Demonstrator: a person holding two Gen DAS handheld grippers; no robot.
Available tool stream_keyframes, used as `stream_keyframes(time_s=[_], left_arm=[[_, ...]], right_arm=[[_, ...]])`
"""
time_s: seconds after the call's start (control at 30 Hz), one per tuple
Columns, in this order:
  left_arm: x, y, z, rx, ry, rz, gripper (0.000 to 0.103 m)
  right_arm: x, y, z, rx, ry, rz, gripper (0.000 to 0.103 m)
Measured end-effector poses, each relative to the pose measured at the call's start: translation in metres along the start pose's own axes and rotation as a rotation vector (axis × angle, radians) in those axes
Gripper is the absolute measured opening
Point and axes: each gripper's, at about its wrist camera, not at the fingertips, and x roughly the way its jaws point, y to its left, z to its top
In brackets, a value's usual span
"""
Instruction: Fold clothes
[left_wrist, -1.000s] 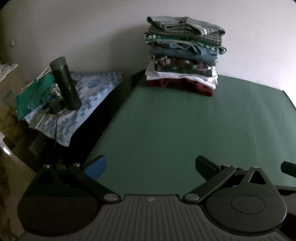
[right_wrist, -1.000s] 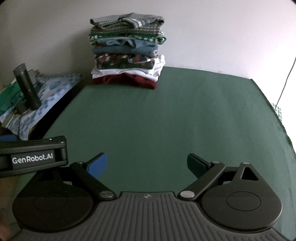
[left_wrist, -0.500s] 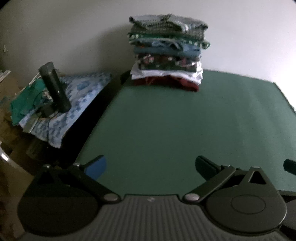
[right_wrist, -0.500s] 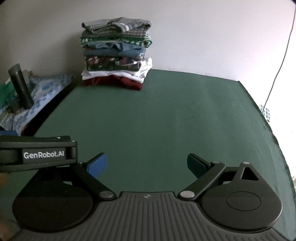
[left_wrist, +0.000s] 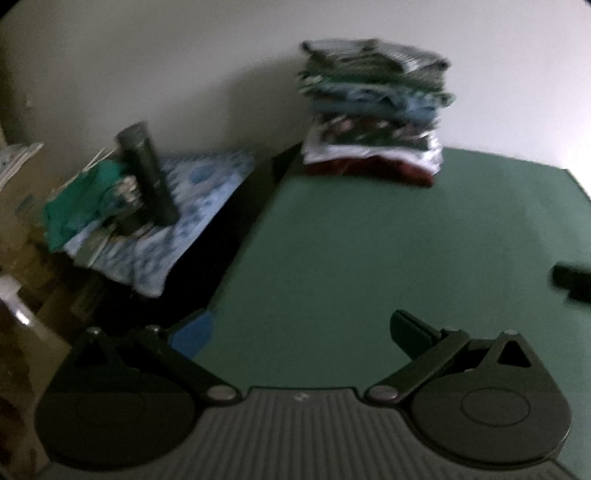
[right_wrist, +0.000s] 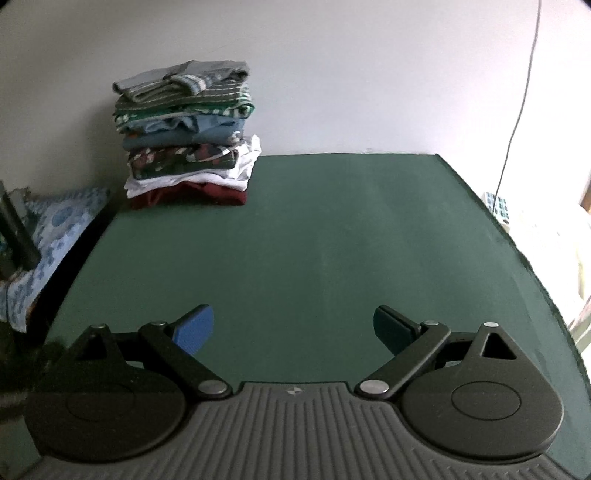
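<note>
A stack of folded clothes (left_wrist: 373, 114) stands at the far left corner of the green table (left_wrist: 369, 258), against the wall; it also shows in the right wrist view (right_wrist: 188, 136). My left gripper (left_wrist: 301, 332) is open and empty above the table's near left edge. My right gripper (right_wrist: 293, 326) is open and empty over the near middle of the green table (right_wrist: 332, 240). A tip of the right gripper shows at the right edge of the left wrist view (left_wrist: 570, 278). The left wrist view is blurred.
To the left of the table lies a blue patterned cloth (left_wrist: 173, 206) with a dark cylinder (left_wrist: 147, 173) and a green garment (left_wrist: 81, 199) on it. A cable (right_wrist: 517, 103) hangs down the wall at the right. A dark gap (left_wrist: 236, 206) separates the table from the cloth.
The left gripper has swung left, so the stack sits further right in its view. The right gripper has swung right; the left gripper's body has left its view. Both stay open.
</note>
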Motion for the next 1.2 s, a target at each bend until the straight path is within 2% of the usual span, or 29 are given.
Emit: stream_keyframes(time_s=[0.17, 0.33, 0.5, 0.63, 0.77, 1.07, 1.2], left_arm=[[0.006, 0.014, -0.001, -0.056, 0.023, 0.022, 0.102], [0.012, -0.003, 0.012, 0.031, -0.006, -0.040, 0.102], [0.022, -0.014, 0.028, 0.059, -0.009, -0.158, 0.102], [0.022, -0.037, 0.034, 0.172, -0.038, -0.184, 0.102], [0.018, -0.049, 0.038, 0.214, -0.057, -0.213, 0.102], [0.016, -0.061, 0.054, 0.198, -0.063, -0.245, 0.102], [0.014, -0.072, 0.060, 0.200, -0.063, -0.269, 0.102]], right_arm=[[0.006, 0.010, -0.001, -0.017, 0.014, -0.033, 0.095], [0.007, 0.019, 0.001, -0.038, 0.020, -0.067, 0.095], [-0.001, 0.021, 0.005, -0.036, -0.010, -0.118, 0.095], [-0.007, 0.019, 0.006, 0.001, -0.015, -0.148, 0.095], [-0.013, 0.015, 0.003, 0.034, -0.025, -0.168, 0.096], [-0.012, -0.006, 0.015, 0.126, -0.025, -0.196, 0.095], [-0.013, -0.021, 0.020, 0.178, -0.040, -0.172, 0.095]])
